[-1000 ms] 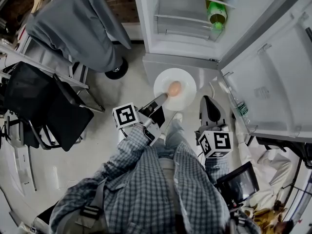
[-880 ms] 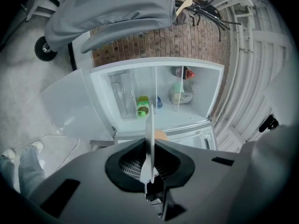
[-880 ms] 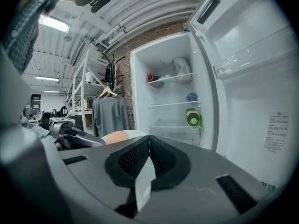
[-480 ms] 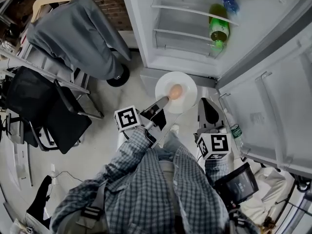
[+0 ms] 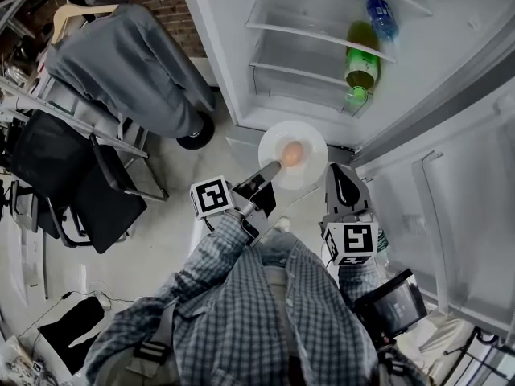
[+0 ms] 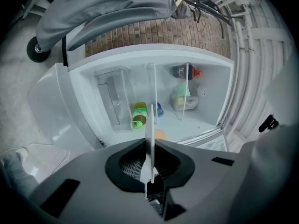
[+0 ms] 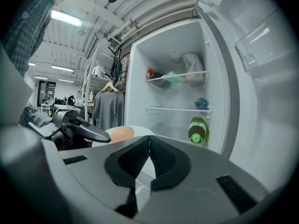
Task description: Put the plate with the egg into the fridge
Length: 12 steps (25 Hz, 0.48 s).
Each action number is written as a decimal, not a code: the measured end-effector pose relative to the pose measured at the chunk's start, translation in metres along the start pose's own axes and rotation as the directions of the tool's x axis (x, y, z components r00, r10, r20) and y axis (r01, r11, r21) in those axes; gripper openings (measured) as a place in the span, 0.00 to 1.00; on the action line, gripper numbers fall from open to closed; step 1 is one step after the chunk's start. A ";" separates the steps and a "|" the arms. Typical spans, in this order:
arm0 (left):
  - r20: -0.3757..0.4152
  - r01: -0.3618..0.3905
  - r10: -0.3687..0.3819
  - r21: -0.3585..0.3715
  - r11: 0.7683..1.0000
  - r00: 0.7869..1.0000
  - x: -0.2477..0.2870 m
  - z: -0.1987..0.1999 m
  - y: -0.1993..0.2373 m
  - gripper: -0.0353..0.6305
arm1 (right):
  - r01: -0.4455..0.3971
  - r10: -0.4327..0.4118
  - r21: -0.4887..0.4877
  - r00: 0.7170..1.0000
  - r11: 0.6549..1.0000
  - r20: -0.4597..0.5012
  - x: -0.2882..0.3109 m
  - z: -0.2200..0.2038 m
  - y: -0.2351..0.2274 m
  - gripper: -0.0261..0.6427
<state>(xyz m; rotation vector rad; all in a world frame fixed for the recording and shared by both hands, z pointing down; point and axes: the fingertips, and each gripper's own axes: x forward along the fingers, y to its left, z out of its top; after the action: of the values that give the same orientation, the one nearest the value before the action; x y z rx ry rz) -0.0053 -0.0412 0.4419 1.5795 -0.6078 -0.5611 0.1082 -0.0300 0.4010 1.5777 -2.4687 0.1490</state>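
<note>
The white plate [image 5: 306, 171] with a brown egg [image 5: 291, 153] on it hangs level just in front of the open fridge [image 5: 298, 63], below its lowest shelf. My left gripper [image 5: 272, 167] is shut on the plate's near-left rim; in the left gripper view the plate [image 6: 150, 120] stands edge-on between the jaws, with the egg [image 6: 160, 134] just beyond. My right gripper [image 5: 339, 170] is shut with nothing in it, just off the plate's right edge. The right gripper view shows the egg [image 7: 122, 133] and the plate [image 7: 141, 130] left of its jaws.
A green bottle [image 5: 361, 67] and a blue bottle [image 5: 381, 14] lie on the fridge shelves. The fridge door [image 5: 451, 215] stands open at the right. A grey jacket [image 5: 129, 63] hangs on a rack at the left, above a black chair [image 5: 64, 175].
Both grippers and the plate have moved forward toward the fridge. The plate now sits nearer the fridge's lower opening. Neither grip has changed.
</note>
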 end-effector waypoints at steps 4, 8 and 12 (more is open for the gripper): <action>0.024 -0.008 0.008 0.006 1.000 1.000 0.013 0.005 0.005 0.10 | -0.027 0.027 -0.004 1.000 1.000 -0.011 0.007 0.000 -0.009 0.05; 0.037 -0.012 0.012 0.000 1.000 0.999 0.022 0.007 0.006 0.10 | -0.040 0.040 -0.023 0.999 0.999 -0.017 0.011 -0.001 -0.018 0.05; 0.040 -0.016 0.017 -0.020 1.000 0.999 0.029 0.007 0.008 0.10 | -0.042 0.042 -0.007 0.999 0.999 -0.020 0.013 -0.003 -0.023 0.05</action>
<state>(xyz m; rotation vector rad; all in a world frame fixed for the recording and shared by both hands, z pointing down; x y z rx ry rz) 0.0105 -0.0663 0.4488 1.5467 -0.6431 -0.5854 0.1240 -0.0509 0.4066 1.5151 -2.4855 0.1610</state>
